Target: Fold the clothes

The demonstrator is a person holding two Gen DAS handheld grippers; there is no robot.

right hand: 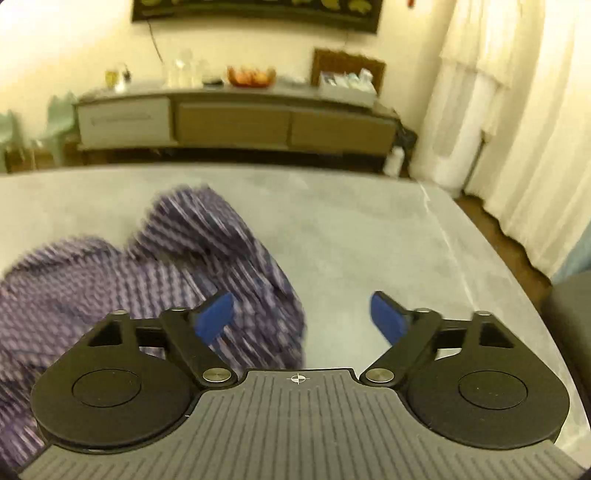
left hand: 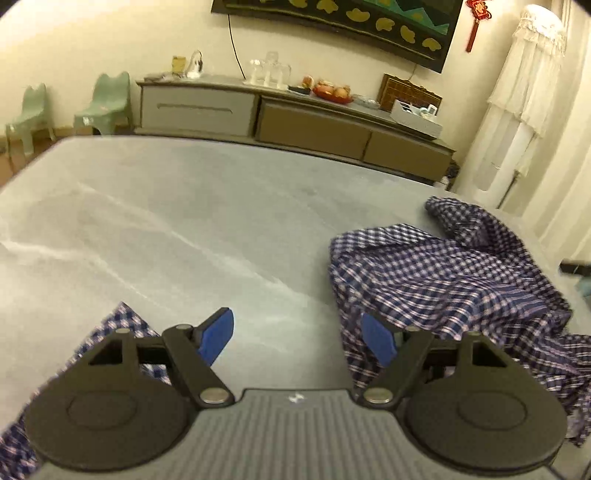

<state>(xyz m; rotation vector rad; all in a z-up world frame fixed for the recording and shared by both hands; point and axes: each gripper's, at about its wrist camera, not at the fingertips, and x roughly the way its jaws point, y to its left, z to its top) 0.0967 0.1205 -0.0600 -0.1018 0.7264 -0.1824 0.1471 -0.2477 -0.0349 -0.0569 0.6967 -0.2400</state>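
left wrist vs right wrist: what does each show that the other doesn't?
Left wrist only: a second patch of checked cloth beside the left tool, apart from the main heap; two green chairs; a red hanging ornament; the shirt's check pattern in sharp focus.

Right wrist only: the table's right edge with wood floor beyond; a white bottle on the floor by the cabinet. The shirt is motion-blurred here.

Both: the crumpled checked shirt on the grey table, the sideboard with a fruit bowl, and open, empty tools, including the right tool.
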